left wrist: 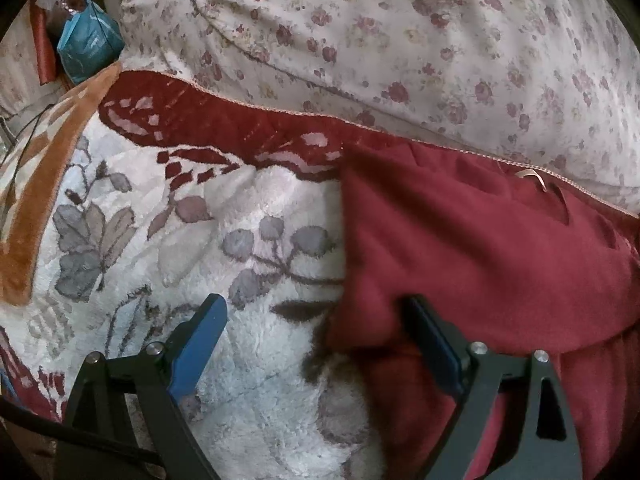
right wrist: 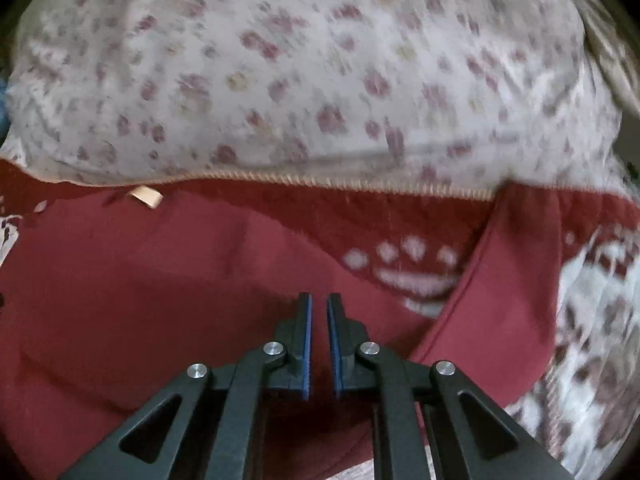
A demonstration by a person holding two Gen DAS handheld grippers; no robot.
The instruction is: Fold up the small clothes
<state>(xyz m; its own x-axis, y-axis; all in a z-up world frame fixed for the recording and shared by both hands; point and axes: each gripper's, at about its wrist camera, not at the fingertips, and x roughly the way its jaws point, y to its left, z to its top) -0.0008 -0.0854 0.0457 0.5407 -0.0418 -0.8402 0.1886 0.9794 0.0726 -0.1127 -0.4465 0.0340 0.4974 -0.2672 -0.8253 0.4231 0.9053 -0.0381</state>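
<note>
**Red garment on blanket, both grippers empty**

Floral sheet [left wrist: 400, 40] behind, plush blanket [left wrist: 240, 340] in front, red garment [left wrist: 460, 248] lying on it. Left gripper [left wrist: 316, 312] wide open, straddling the garment's corner, right finger [left wrist: 432, 344] over the cloth. Right gripper [right wrist: 318, 300] nearly closed, holding nothing, above the garment. Only the left view shows a teal bag [left wrist: 90, 46].

Both wrist views steeply down, close, sharing red garment [left wrist: 480, 248].

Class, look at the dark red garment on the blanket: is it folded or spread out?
Partly folded. The red garment has one layer turned over another, with a straight edge and corner on the fleece blanket; a strip trails loose.
</note>
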